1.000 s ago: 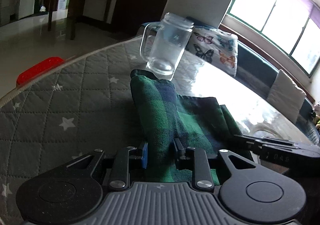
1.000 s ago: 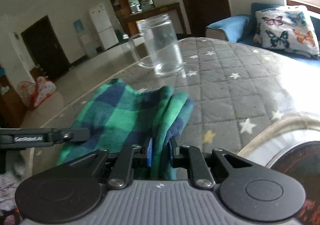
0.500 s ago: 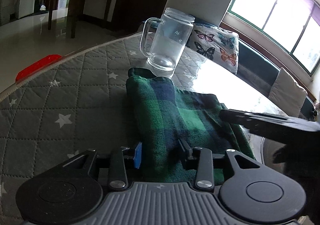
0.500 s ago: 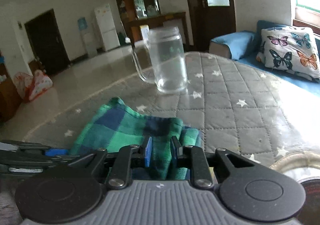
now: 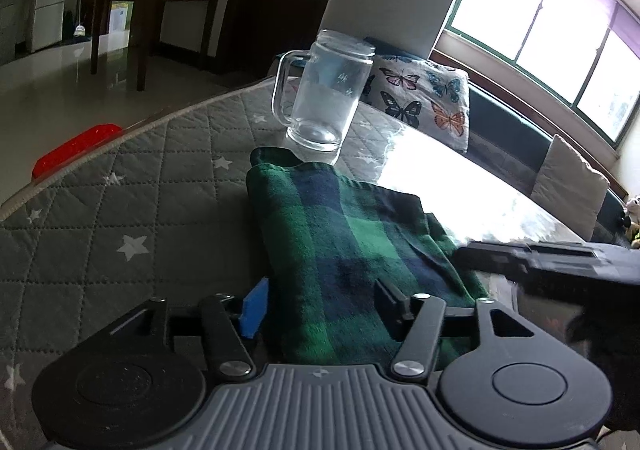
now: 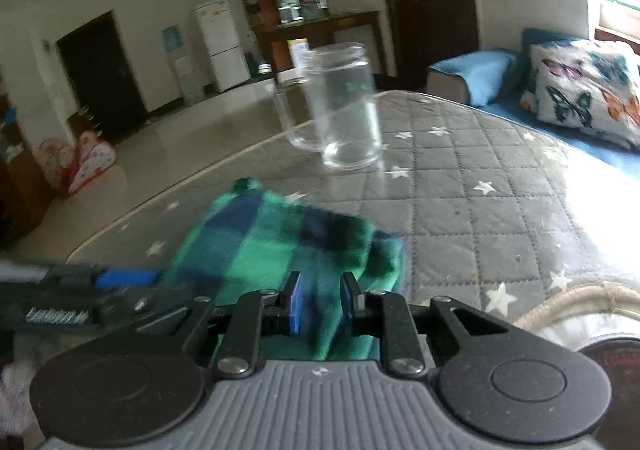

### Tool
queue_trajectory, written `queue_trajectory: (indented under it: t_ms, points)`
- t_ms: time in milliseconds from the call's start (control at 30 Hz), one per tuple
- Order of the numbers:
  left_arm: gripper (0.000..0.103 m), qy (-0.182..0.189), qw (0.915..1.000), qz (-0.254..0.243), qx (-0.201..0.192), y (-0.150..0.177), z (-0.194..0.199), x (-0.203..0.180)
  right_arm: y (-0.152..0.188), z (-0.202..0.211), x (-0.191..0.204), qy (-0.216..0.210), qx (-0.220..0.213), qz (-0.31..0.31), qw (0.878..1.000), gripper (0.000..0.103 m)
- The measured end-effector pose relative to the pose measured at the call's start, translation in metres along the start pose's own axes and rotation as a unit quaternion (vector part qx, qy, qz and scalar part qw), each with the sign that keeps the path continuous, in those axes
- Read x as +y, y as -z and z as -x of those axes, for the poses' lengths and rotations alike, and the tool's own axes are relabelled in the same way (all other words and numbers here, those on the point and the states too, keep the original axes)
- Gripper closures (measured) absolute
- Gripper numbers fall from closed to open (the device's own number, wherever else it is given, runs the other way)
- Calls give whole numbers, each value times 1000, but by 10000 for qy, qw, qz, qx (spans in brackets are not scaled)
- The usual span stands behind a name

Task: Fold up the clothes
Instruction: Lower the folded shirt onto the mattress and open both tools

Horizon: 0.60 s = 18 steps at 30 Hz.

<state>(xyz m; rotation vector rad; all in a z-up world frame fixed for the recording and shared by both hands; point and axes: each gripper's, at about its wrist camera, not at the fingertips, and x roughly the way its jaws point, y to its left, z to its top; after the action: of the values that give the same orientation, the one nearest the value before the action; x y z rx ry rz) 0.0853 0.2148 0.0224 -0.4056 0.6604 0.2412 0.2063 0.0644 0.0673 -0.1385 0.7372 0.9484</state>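
Left gripper point(image 5: 320, 310) jaws opening, plaid cloth point(image 5: 344, 250) loose between them. Right gripper point(image 6: 320, 304) pinching cloth's near edge. Cloth folded on desk point(image 5: 120, 209), long axis running toward glass mug point(image 5: 324, 93).

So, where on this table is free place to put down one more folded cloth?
Free: the quilted star cover left of the green plaid cloth, up to the table's edge; also the cover right of the cloth, toward the butterfly pillow. Crowded: just behind the cloth, where the glass mug stands close to its far corner.
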Motion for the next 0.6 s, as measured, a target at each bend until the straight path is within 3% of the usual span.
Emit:
queue_trajectory:
  t_ms: [233, 400, 467, 533, 600]
  points:
    - [34, -21, 9999, -118, -10, 20, 20, -4, 39, 31, 29, -187, 156, 493, 9985, 83]
    - [34, -136, 9996, -168, 179, 35, 21, -7, 61, 29, 27, 92, 232, 475, 9986, 82]
    - [30, -207, 9993, -176, 248, 39, 21, -8, 63, 33, 25, 110, 148, 347, 9992, 73]
    - [24, -253, 9992, -164, 257, 43, 24, -8, 64, 40, 27, 76, 37, 282, 9996, 51]
    - [23, -249, 9993, -168, 231, 46, 28, -10, 68, 48, 31, 117, -59, 323, 9994, 40]
